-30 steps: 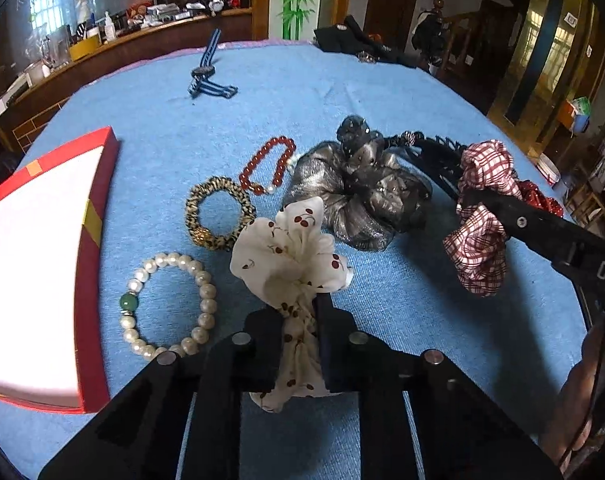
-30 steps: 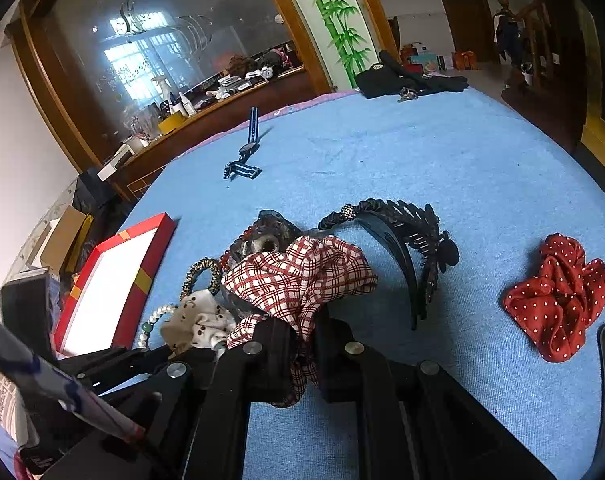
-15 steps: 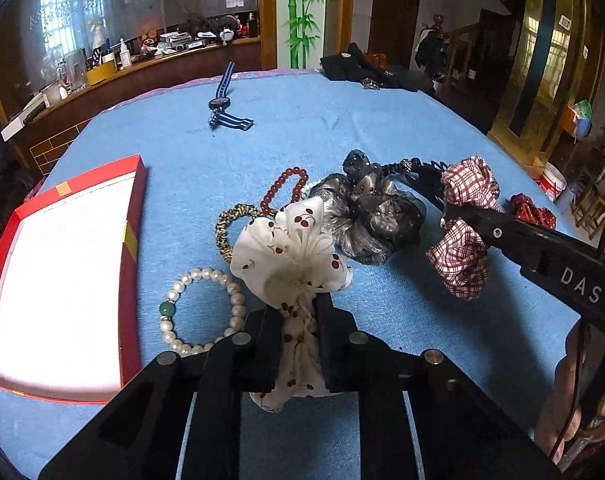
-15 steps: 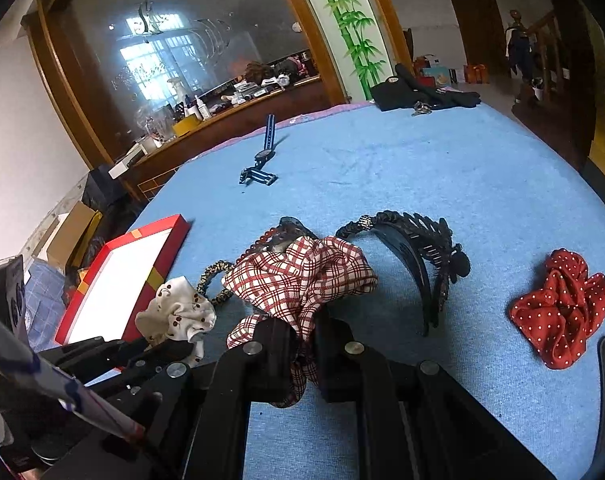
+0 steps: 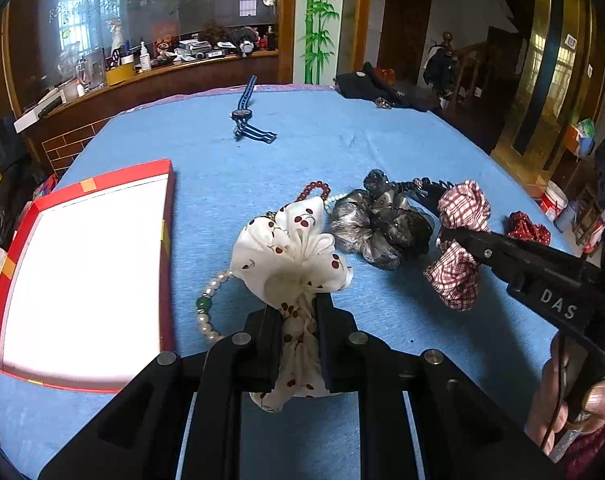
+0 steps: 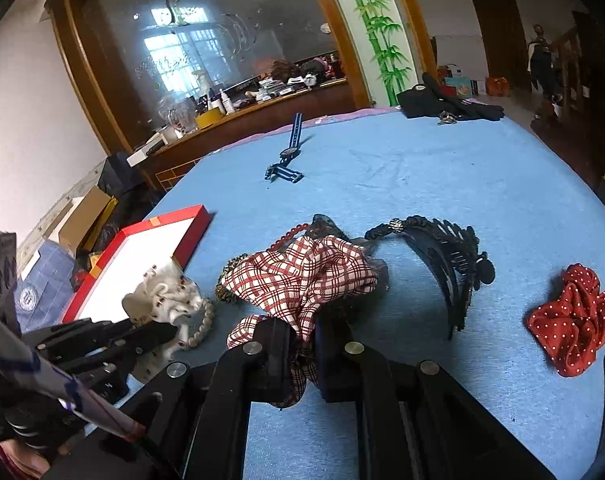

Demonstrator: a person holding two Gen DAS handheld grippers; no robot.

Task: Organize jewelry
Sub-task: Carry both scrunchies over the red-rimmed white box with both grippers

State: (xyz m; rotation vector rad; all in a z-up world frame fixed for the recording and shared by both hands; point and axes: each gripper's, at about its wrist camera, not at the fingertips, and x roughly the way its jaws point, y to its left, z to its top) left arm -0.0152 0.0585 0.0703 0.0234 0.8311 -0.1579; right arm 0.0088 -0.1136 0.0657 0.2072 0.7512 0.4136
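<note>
My left gripper [image 5: 296,312] is shut on a white cherry-print scrunchie [image 5: 290,248], held above the blue table. My right gripper [image 6: 304,330] is shut on a red-and-white plaid scrunchie [image 6: 302,276], which also shows at the right of the left wrist view as the plaid scrunchie [image 5: 456,240]. A red box with a white inside [image 5: 82,264] lies to the left. A pearl bracelet [image 5: 206,304] with a green bead lies partly hidden under the white scrunchie. A grey scrunchie [image 5: 378,224] and red bead bracelet [image 5: 314,190] lie behind it.
A red polka-dot scrunchie [image 6: 574,320] and a black hair comb [image 6: 446,256] lie at the right. A blue striped watch [image 5: 246,120] rests far back. Black clothing [image 6: 442,100] sits at the table's far edge. A hand [image 5: 562,396] grips the right tool.
My left gripper has risen and drawn back with the white scrunchie, so the red box shows larger and the leopard bracelet is now hidden. The right gripper still holds the plaid scrunchie, nearly in place.
</note>
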